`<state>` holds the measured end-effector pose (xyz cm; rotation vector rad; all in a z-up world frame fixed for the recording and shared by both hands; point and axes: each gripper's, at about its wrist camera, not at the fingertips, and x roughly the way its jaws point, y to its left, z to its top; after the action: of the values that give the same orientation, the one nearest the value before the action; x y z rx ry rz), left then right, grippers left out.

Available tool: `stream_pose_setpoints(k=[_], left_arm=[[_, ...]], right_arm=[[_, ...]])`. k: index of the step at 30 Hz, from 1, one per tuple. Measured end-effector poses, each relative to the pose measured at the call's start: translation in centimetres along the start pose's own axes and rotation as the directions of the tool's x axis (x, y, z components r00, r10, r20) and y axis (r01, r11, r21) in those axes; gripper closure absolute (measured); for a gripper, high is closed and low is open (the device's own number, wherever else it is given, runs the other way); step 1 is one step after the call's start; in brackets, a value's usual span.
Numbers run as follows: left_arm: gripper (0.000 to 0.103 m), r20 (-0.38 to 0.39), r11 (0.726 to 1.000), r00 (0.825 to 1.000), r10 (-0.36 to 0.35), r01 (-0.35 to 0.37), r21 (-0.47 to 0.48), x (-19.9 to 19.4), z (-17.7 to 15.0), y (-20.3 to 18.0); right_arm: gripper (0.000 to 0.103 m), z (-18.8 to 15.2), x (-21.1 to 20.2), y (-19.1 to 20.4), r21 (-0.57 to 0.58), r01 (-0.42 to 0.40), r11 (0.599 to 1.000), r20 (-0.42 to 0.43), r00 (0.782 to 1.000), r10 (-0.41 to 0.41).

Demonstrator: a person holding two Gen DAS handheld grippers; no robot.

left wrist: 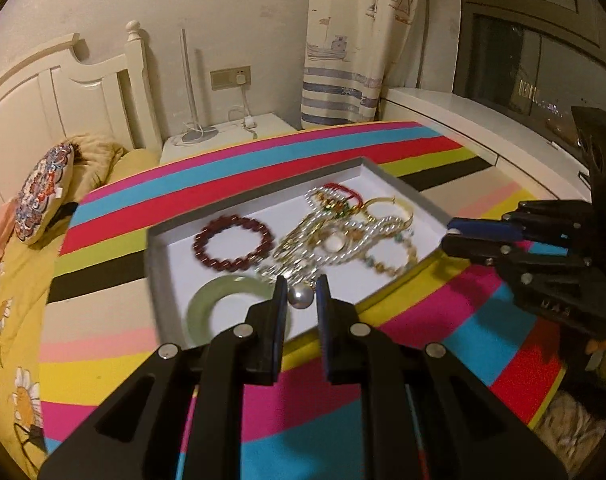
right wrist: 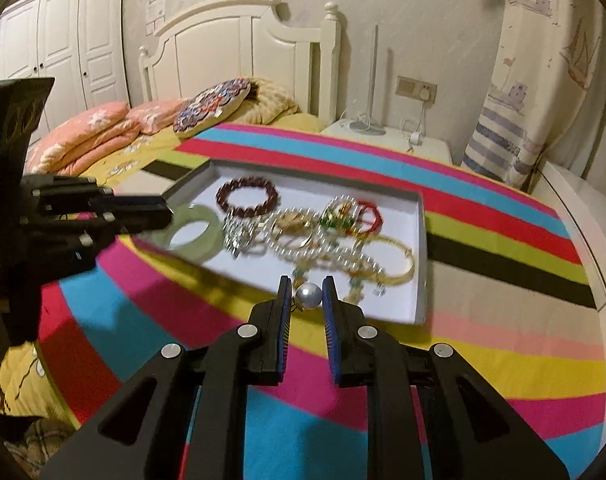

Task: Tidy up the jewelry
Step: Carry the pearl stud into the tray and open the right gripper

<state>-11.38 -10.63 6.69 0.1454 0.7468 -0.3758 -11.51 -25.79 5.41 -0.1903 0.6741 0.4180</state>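
A grey pearl bead (right wrist: pixel 307 295) sits between the right gripper (right wrist: pixel 306 294) fingers, clenched on it, above the tray's (right wrist: pixel 422 240) near edge. In the left wrist view a similar pearl (left wrist: pixel 301 297) lies between the left gripper (left wrist: pixel 301 294) fingers; whether they grip it, I cannot tell. The tray's long axis runs along the striped tablecloth (right wrist: pixel 483 216). Inside: green bangle (right wrist: pixel 193 234) at its left end, red bead bracelet (right wrist: pixel 247 197), gold bangle (right wrist: pixel 403 262) right.
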Motion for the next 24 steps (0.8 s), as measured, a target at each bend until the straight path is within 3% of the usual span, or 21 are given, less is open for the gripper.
stream_pose_setpoints(k=[11,17,19,21,24], left_arm=[[0.089,-0.011,0.989,1.000,0.015,-0.017,-0.149,3.9,1.6,-0.6],[0.085,-0.016,0.986,0.998,0.065,-0.067,-0.151,4.9,1.3,-1.6],[0.052,-0.005,0.983,0.996,0.092,-0.092,-0.158,4.9,1.1,-1.8],[0.033,0.024,0.977,0.991,0.135,-0.129,-0.171,4.2,0.8,-1.8],[0.019,0.064,0.966,0.980,0.187,-0.172,-0.192,3.0,0.5,-1.5]], right_arm=[[0.086,0.6,3.2,-0.4,-0.004,0.018,1.000,-0.031,0.999,-0.018],[0.085,0.4,4.6,-1.1,0.040,0.004,0.999,-0.060,0.998,-0.001],[0.083,0.1,4.8,-1.3,0.059,0.016,0.998,-0.066,0.998,-0.012],[0.070,-0.1,4.6,-1.6,0.079,0.020,0.997,-0.062,0.998,-0.015],[0.052,-0.3,3.8,-2.0,0.100,0.033,0.994,-0.042,0.999,-0.029]])
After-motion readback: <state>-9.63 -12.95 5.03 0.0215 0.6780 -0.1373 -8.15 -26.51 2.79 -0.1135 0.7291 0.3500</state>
